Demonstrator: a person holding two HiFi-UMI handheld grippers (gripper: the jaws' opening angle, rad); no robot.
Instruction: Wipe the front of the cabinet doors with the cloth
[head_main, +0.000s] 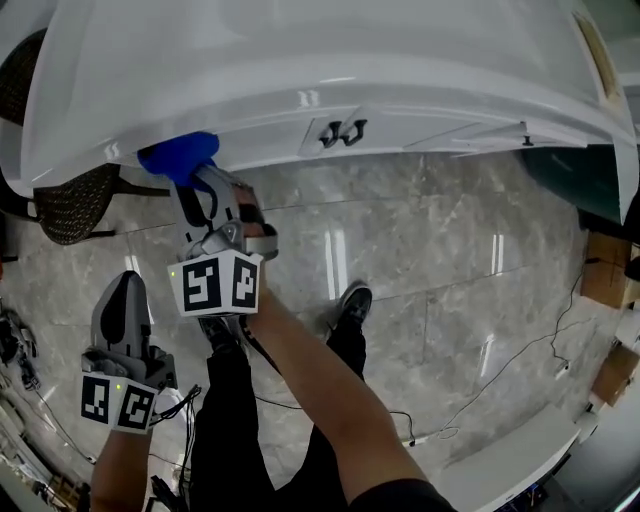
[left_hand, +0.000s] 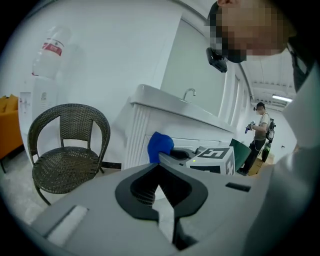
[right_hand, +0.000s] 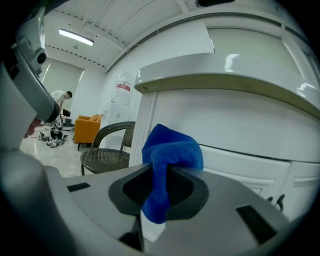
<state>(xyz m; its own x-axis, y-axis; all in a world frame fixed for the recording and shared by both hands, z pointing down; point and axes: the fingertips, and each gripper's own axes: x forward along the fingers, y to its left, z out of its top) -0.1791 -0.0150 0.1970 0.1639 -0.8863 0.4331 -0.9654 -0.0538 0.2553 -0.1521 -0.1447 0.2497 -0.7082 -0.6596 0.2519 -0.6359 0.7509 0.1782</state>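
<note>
Left tool (head_main: 122, 292) hangs low beside the leg, well apart from the cabinet (head_main: 420, 120); its jaws are pressed together on nothing. Right tool (head_main: 193, 172) is raised to the left end of the cabinet, jaws pinching the cloth (head_main: 178, 157).

Cloth position: just under the counter (head_main: 300, 60) edge, at the upper left of the door (right_hand: 265, 175) front, near the fluted corner post (right_hand: 142, 120). Contact with the door cannot be confirmed from any view.

Hazards, as judged:
- Slip. Only a narrow fold sits between the jaws; drag across the door could pull it free.
- Scratching. The wad stands little past the jaw tips; a steep angle or hard push could bring bare tool onto the door.
- Snagging. The handles (head_main: 340, 131) lie to the right along the likely wipe path and could catch a loose end.
- Poor coverage. A wadded cloth presents a small face and may leave strips unwiped.

Cloth condition: bright blue, soft pile, gathered into a rounded wad above the jaws with a short tail hanging below; no visible soiling
</note>
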